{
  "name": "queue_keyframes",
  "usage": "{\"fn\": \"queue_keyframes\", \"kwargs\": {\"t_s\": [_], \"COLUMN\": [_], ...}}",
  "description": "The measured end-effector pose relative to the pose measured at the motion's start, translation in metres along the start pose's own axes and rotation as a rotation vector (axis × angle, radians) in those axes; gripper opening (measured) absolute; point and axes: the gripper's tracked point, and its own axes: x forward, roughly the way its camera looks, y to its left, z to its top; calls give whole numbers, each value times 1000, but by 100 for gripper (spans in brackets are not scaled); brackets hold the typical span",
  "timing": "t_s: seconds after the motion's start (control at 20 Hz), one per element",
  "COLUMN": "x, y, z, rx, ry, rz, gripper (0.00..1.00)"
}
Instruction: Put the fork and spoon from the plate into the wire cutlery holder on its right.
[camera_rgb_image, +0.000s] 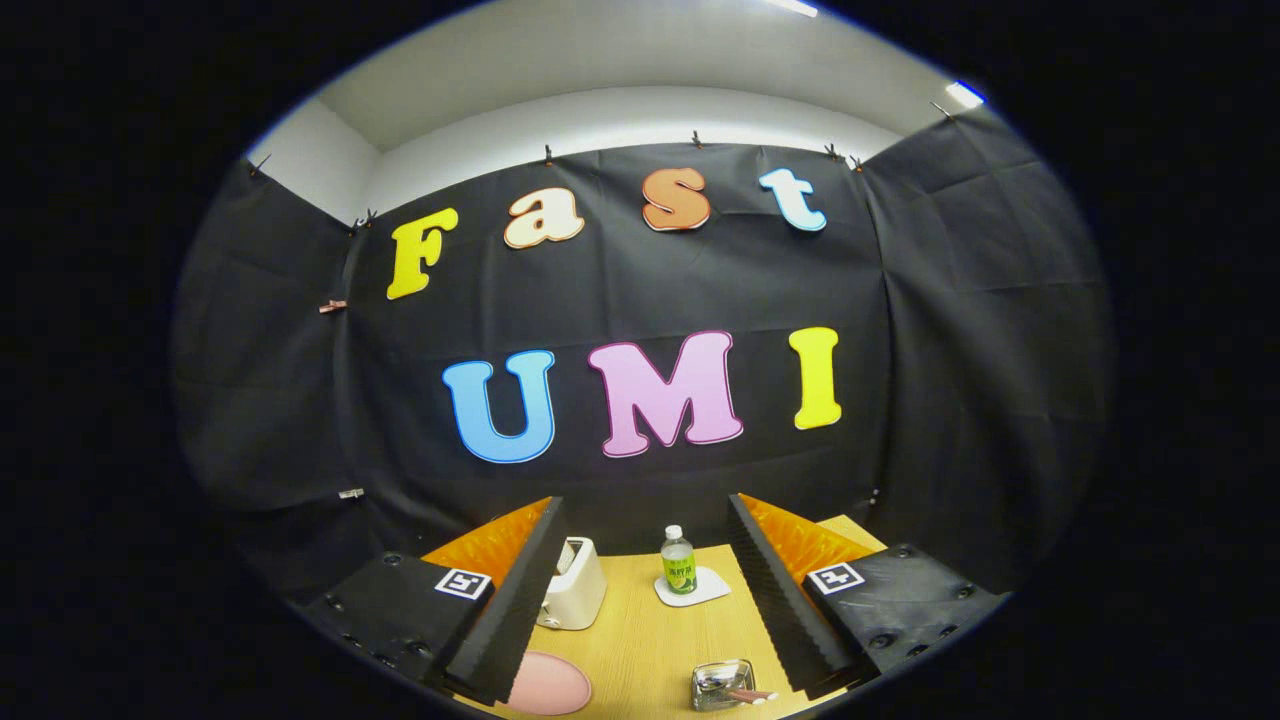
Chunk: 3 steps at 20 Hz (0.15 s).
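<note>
My gripper (645, 508) stands open, held high over the wooden table (640, 640), with nothing between its fingers. A pink plate (547, 686) lies low between the fingers, close to the left finger (515, 595), and the part of it I see is bare. To its right, near the right finger (775, 595), stands the small wire cutlery holder (720, 684). A pinkish handle (752, 694) sticks out of the holder toward the right. I cannot tell which utensil it belongs to.
A white toaster-like box (575, 583) stands at the back left of the table. A small green-labelled bottle (678, 561) sits on a white coaster (695, 589) at the back middle. Black cloth walls close the booth behind and at both sides.
</note>
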Motion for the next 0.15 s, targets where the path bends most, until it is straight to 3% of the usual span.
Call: {"fn": "queue_keyframes", "kwargs": {"t_s": [0.15], "x": [-6], "y": [-5], "z": [-14], "rx": [-36], "ry": [39], "rz": [30], "gripper": [99]}}
